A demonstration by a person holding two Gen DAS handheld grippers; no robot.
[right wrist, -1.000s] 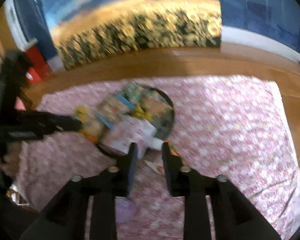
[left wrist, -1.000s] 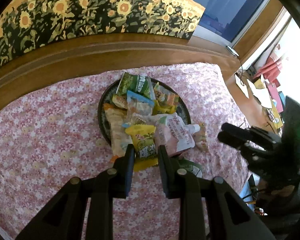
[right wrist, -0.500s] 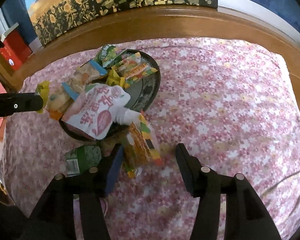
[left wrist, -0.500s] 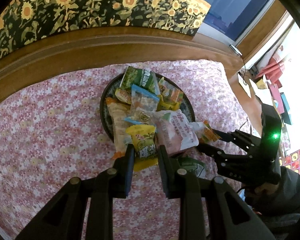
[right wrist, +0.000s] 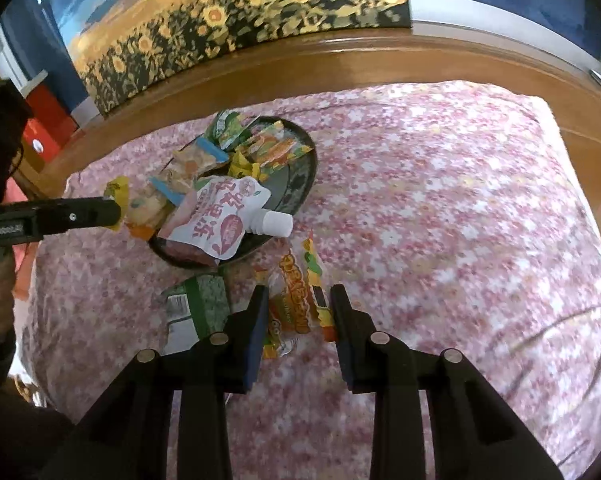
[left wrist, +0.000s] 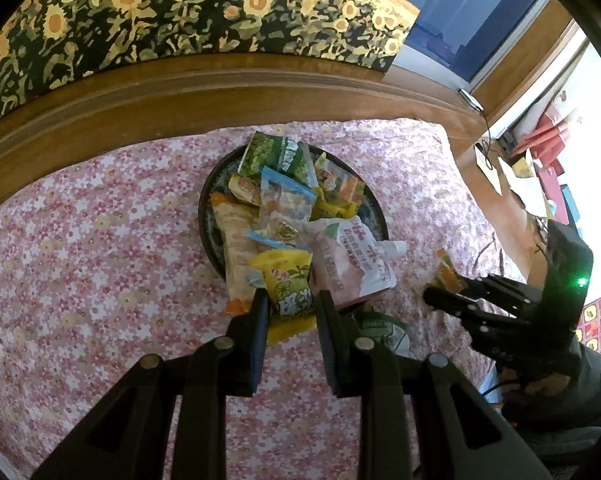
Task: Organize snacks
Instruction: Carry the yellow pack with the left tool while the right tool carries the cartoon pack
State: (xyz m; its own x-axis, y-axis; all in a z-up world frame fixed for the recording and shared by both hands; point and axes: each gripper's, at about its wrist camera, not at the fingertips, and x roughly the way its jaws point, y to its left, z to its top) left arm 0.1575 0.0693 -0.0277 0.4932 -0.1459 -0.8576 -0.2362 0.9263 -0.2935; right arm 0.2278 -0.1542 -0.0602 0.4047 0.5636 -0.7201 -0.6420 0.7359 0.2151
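Your left gripper (left wrist: pixel 290 312) is clamped on the yellow packet (left wrist: pixel 288 288), which hangs at the near rim of the dark tray (left wrist: pixel 204 216) with its lower end over the floral cloth (left wrist: pixel 80 260). Your right gripper (right wrist: pixel 298 312) straddles the orange packet (right wrist: pixel 296 296) lying on the cloth just outside the tray; the fingers look set against its two sides, but whether they truly pinch it you cannot tell from either view.

The tray is heaped. The pink spouted pouch (right wrist: pixel 220 220) leans over the near rim, its white cap past the edge, and the yellow packet sits right beside it. If you drag the yellow packet sideways instead of lifting it, you probably nudge that pouch off onto the cloth.

The orange packet is thin, crinkly film. A grip on its edge alone likely slips or folds it, so it could drop as you raise it.

The green packet (right wrist: pixel 196 300) lies just beside your right fingers; a careless sweep toward the tray may push it further away
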